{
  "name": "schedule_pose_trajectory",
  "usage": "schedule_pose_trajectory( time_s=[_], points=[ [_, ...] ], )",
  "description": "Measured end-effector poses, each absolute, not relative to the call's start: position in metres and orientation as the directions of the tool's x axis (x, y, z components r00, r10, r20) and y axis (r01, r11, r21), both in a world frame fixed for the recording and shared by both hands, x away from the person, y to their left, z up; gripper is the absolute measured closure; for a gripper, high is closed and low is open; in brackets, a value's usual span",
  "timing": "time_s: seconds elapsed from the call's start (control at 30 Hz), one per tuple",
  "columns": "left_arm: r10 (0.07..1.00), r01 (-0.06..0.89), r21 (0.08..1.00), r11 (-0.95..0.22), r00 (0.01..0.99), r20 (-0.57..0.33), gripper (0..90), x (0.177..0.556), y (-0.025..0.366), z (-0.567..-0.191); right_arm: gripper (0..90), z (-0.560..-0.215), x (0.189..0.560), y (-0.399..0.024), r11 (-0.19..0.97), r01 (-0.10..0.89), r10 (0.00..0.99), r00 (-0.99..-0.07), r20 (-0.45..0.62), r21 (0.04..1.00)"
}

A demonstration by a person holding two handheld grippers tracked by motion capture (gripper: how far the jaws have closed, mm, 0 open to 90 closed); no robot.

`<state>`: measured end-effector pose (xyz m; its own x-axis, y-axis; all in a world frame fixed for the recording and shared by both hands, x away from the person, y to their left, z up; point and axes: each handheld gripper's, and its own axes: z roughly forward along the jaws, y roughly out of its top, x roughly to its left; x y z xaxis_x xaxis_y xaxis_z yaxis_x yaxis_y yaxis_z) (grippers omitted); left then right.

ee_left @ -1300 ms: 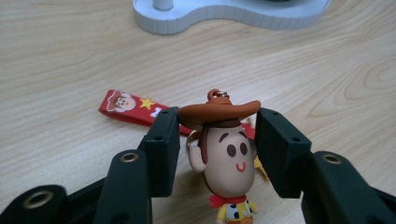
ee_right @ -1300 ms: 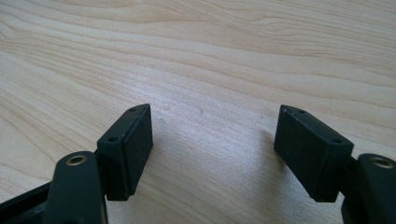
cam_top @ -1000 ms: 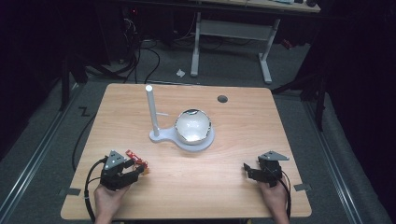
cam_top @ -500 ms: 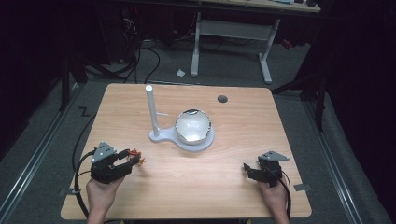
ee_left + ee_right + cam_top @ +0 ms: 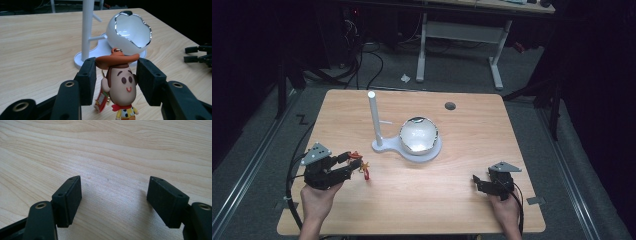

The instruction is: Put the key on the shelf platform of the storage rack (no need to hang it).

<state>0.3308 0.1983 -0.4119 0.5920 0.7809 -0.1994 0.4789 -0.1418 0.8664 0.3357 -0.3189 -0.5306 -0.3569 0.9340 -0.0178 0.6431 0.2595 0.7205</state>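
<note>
Fingers (image 5: 87, 80) clamping brown-hatted cowboy keychain figure (image 5: 121, 85)

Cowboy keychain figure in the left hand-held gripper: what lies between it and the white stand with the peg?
Only bare wooden table, as the left gripper view shows: the cowboy figure hangs in the left hand-held gripper, the white stand beyond.

A small cowboy figurine (image 5: 121, 86) with a brown hat, a pale face, a red neckerchief and a yellow shirt hangs upright above the worktop (image 5: 452, 195), its hat brim pinched between two black pads. A red tag (image 5: 101, 98) dangles beside it.
</note>
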Motion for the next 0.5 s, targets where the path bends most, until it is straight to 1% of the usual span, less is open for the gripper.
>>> schedule_pose_trajectory(
  time_s=[0.23,0.5],
  points=[
    [0.745,0.454,0.878,-0.151,0.636,-0.201,52.0,0.333,0.189,-0.397,28.3,-0.531,0.336,-0.319,0.260,0.643,0.934,-0.357,-0.018,0.721],
    [0.713,0.450,0.878,-0.162,0.669,-0.211,52.0,0.338,0.179,-0.386,28.3,-0.531,0.336,-0.319,0.260,0.643,0.934,-0.357,-0.018,0.721]
  ],
)
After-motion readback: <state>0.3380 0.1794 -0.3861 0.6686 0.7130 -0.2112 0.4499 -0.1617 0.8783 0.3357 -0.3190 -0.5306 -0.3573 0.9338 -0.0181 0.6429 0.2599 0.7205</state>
